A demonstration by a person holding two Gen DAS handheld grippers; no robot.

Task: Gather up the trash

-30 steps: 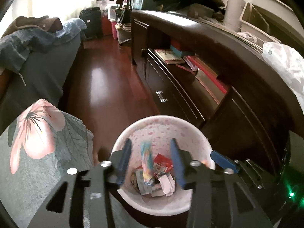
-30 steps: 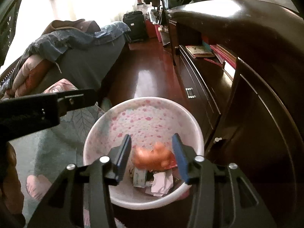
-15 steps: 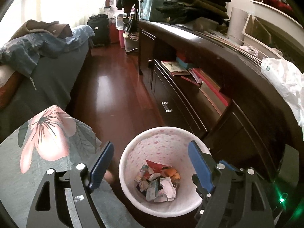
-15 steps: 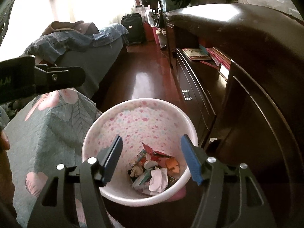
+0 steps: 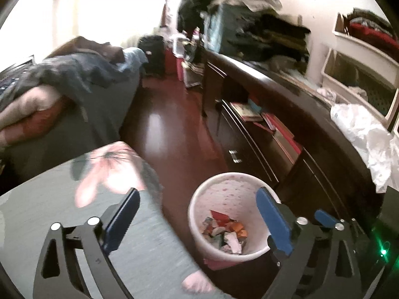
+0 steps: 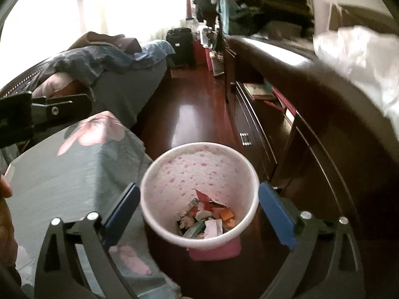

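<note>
Left wrist: left gripper [image 5: 197, 214] jaws opening, nothing between them, above white pink-speckled plastic bin [image 5: 199, 229] | bin holds crumpled paper trash [image 5: 225, 231] | Right wrist: right gripper [image 6: 198, 210] jaws opening, empty, straddling bin [image 6: 174, 174]; trash [image 6: 208, 220] at its bottom | dark wooden cabinet [image 6: 311, 149] just right of bin.

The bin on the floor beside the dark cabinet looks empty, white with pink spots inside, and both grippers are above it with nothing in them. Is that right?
Not quite: the bin is not empty. The right wrist view shows crumpled wrappers and paper scraps piled at its bottom. The rest holds: it stands beside the dark cabinet, and the left gripper and right gripper, jaws opening, have nothing between them.
</note>
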